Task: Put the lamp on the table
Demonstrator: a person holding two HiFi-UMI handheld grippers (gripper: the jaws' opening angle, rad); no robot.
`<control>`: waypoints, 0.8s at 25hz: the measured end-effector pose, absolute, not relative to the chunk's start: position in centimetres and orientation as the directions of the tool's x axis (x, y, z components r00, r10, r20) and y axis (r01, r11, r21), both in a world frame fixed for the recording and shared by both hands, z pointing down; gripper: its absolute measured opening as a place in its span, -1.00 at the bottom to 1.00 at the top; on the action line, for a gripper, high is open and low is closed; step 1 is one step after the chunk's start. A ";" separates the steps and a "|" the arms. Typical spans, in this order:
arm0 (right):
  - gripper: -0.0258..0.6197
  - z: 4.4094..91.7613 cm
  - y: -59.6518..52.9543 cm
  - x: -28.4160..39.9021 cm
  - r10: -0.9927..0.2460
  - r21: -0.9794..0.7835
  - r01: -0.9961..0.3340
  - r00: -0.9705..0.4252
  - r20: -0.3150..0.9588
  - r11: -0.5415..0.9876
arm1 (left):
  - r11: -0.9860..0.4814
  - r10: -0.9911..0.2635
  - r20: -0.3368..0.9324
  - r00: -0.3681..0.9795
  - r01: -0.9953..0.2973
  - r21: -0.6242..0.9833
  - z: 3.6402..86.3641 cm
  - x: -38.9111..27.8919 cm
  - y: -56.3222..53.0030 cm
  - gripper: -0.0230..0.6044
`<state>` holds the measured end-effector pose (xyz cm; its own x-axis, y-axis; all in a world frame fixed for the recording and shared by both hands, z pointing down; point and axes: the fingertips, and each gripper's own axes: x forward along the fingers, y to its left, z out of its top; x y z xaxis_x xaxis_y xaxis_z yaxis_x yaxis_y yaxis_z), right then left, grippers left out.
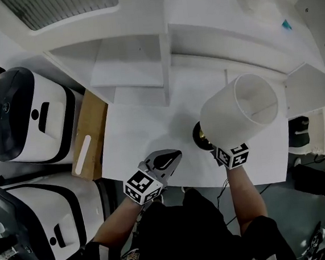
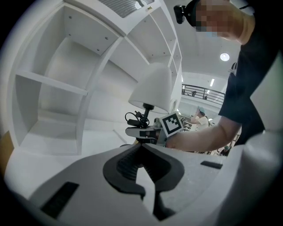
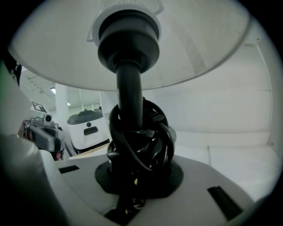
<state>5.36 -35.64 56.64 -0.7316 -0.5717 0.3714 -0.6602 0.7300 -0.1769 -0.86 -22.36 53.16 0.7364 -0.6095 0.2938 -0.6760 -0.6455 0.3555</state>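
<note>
The lamp has a white drum shade, a black stem and a dark round base over the white table. I cannot tell whether the base touches the table. My right gripper is shut on the lamp low on its stem. In the right gripper view the stem rises between the jaws, with the black cord wound around it. The left gripper rests low at the table's near edge, left of the lamp, shut and holding nothing. From the left gripper view the shade stands ahead, above the right gripper.
White shelving backs the table. Left of it stand a cardboard box and two white machines with dark lids. Dark items lie on the floor at the right.
</note>
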 end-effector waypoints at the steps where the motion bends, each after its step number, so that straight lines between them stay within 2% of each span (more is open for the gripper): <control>1: -0.70 56.8 -36.1 5.3 -0.568 -0.176 -0.656 -0.735 0.371 0.734 | -0.645 -0.612 0.291 0.735 -0.677 0.353 53.3 -0.6 -22.6 -0.91; 20: -0.70 59.8 -42.9 3.2 -0.514 -0.155 -0.585 -0.789 0.337 0.796 | -0.609 -0.649 0.301 0.699 -0.714 0.345 55.1 1.9 -23.9 -0.91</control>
<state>3.18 -42.91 59.76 -0.7887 -0.5139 0.3374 -0.5851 0.7960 -0.1551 1.92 -23.88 55.12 0.6989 -0.6490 0.3005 -0.7141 -0.6090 0.3454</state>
